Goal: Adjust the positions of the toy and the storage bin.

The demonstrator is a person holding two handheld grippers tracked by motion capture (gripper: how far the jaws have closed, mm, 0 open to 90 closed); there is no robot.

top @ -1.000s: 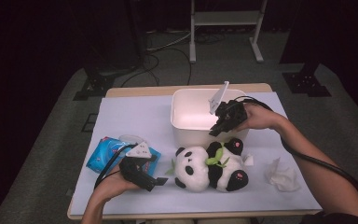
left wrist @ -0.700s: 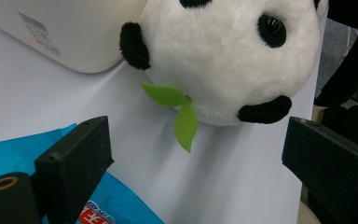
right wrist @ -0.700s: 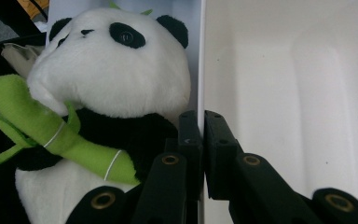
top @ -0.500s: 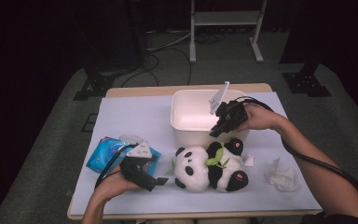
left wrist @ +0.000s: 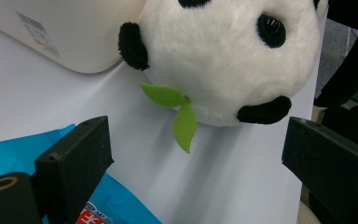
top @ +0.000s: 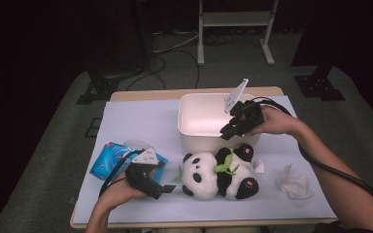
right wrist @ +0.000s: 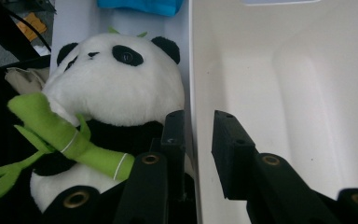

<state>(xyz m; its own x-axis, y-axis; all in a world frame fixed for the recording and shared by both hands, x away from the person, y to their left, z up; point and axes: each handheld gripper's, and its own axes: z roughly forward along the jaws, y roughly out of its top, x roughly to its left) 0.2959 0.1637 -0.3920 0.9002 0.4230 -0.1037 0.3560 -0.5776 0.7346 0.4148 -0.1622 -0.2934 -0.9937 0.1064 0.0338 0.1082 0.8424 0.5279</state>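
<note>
In the high view our right gripper point(top: 229, 130) sits at centre right of the frame, over the near wall of the white bin point(top: 194, 127). In the right gripper view its fingers point(right wrist: 230, 154) straddle that wall, one outside and one inside. They have just been opening, and a narrow gap now shows between the inner finger and the wall, so the grip is released.

The panda point(top: 218, 173) lies on the tabletop point(top: 141, 119) just below the bin in the frame, a green bamboo stick point(right wrist: 70, 140) across its chest.

Our left gripper point(top: 162, 188) rests at lower left, pointing at the panda's head. Its fingers point(left wrist: 74, 163) are spread wide with nothing between them. A blue packet point(top: 114, 160) lies beside it, and a crumpled tissue point(top: 294, 183) lies at lower right.
</note>
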